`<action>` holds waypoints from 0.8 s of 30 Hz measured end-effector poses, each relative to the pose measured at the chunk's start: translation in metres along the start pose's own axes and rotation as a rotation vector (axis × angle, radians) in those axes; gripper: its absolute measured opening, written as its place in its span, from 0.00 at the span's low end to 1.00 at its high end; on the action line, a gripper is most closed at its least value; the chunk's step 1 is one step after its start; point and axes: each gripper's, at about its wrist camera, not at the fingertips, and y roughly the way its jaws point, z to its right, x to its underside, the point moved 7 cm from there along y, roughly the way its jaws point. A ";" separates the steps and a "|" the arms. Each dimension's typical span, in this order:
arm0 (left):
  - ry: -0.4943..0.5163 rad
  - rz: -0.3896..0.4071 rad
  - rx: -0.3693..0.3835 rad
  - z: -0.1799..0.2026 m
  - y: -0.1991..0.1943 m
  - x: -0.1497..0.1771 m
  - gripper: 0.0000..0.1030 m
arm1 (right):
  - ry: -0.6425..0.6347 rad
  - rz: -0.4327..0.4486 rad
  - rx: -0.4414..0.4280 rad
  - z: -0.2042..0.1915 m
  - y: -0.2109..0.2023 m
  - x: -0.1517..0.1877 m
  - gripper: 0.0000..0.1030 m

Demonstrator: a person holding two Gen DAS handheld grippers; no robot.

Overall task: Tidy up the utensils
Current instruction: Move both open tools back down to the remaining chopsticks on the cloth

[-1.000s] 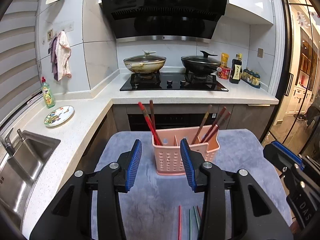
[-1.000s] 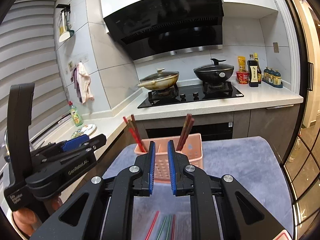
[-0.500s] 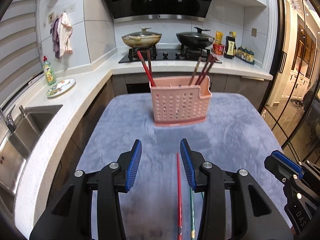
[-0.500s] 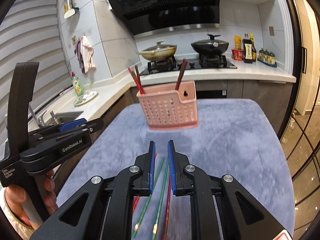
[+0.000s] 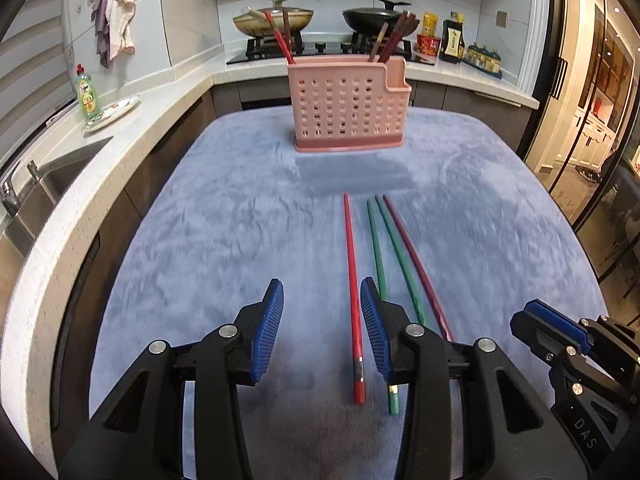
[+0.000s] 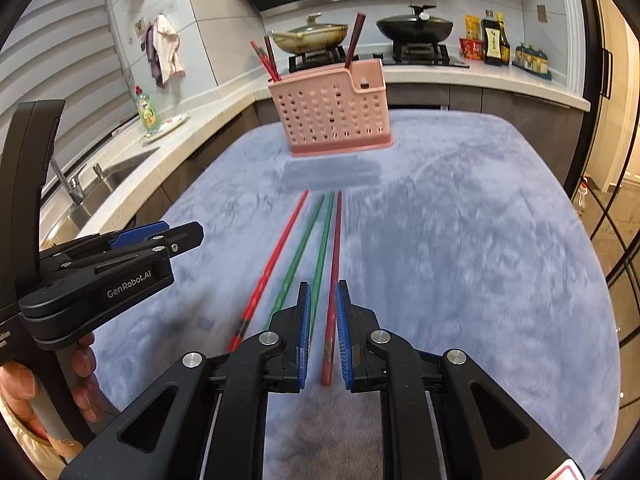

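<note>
A pink perforated utensil holder stands at the far side of the blue cloth, with several red and brown chopsticks in it. A red chopstick, two green chopsticks and a dark red chopstick lie on the cloth in front of it. My left gripper is open low over the cloth, the red chopstick's near end between its fingers. My right gripper has a narrow gap, with the dark red chopstick's near end in it.
The blue cloth covers a table. Behind it runs a counter with a sink, a soap bottle, a plate and a stove with two pans. A glass door is at the right.
Both grippers have pulled back from the holder and dropped low over the cloth, so the four loose chopsticks now lie in full view. The right gripper's gap has widened slightly.
</note>
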 end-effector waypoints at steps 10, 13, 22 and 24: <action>0.020 -0.062 0.004 0.009 0.013 0.033 0.37 | -0.005 -0.051 0.003 -0.003 0.014 0.025 0.14; 0.023 -0.072 0.004 0.010 0.016 0.036 0.37 | -0.006 -0.060 0.002 -0.004 0.018 0.028 0.14; 0.036 -0.106 -0.001 0.013 0.028 0.047 0.37 | 0.008 -0.096 0.004 0.000 0.032 0.040 0.14; 0.041 -0.113 0.000 0.014 0.030 0.049 0.37 | 0.011 -0.102 0.004 0.001 0.035 0.041 0.14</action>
